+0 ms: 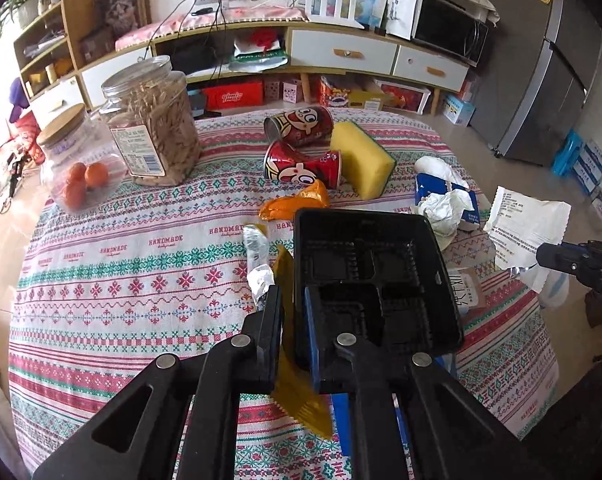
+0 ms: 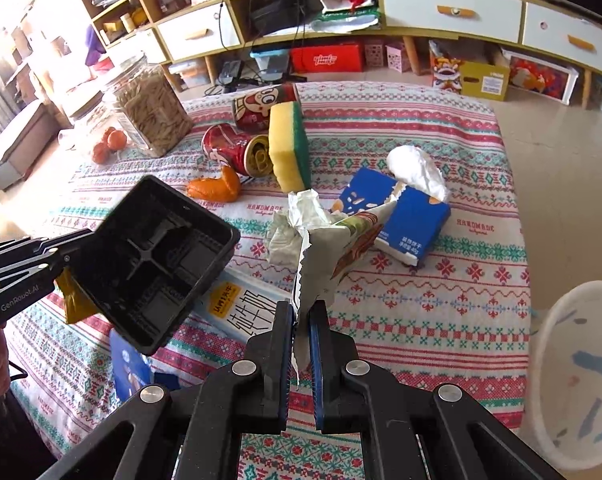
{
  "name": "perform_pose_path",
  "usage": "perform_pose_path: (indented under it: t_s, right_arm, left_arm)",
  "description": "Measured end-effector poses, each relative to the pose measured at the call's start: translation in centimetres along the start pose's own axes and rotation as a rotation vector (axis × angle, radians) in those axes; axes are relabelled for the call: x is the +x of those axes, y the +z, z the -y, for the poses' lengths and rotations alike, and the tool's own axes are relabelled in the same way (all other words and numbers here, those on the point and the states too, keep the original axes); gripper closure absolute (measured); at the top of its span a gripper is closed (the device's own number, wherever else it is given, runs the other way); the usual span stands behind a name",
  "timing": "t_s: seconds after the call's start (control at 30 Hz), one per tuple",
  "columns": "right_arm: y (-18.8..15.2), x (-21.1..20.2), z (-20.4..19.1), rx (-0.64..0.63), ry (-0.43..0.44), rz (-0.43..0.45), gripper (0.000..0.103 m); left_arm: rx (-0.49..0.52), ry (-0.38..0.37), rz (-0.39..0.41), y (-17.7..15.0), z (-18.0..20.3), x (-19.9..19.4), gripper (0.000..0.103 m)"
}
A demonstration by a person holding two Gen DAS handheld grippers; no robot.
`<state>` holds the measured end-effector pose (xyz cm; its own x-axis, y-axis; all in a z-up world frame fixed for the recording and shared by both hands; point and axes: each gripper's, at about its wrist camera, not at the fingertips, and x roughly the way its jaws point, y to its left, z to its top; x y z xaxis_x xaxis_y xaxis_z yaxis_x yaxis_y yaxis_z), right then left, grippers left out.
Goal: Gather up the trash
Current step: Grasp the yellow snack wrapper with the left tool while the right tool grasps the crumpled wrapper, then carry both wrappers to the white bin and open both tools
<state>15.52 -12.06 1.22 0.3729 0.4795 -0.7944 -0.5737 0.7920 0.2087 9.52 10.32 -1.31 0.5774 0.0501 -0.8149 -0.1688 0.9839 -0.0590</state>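
Trash lies scattered over the patterned cloth of the desk [image 1: 113, 292]: two red cans [image 1: 301, 148], an orange wrapper [image 1: 297, 202], crumpled paper [image 2: 291, 224], a blue box [image 2: 397, 216] and a milk carton [image 2: 237, 304]. A yellow sponge [image 1: 363, 160] stands on edge, touching the cans. The left hand-held gripper [image 1: 293, 320] carries a black compartment tray [image 1: 373, 276] above the cloth, its jaws narrowly parted with the tray's wall and a golden wrapper [image 1: 297, 396] pinched between them. The right hand-held gripper [image 2: 301, 316] is pressed together on a torn printed snack wrapper [image 2: 333, 256], held up over the desk. A white bin [image 2: 573, 364] with blue flecks sits at that view's lower right, beside the desk.
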Motion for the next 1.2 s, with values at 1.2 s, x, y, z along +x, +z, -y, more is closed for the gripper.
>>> perform_pose_path:
  t_s: [1.2]
  right_arm:
    - [0.0,-5.1,3.2,0.104,0.061,0.101,0.097]
  left_arm:
    - [-0.143,-0.200,0.168,1.0,0.5,-8.9,0.103]
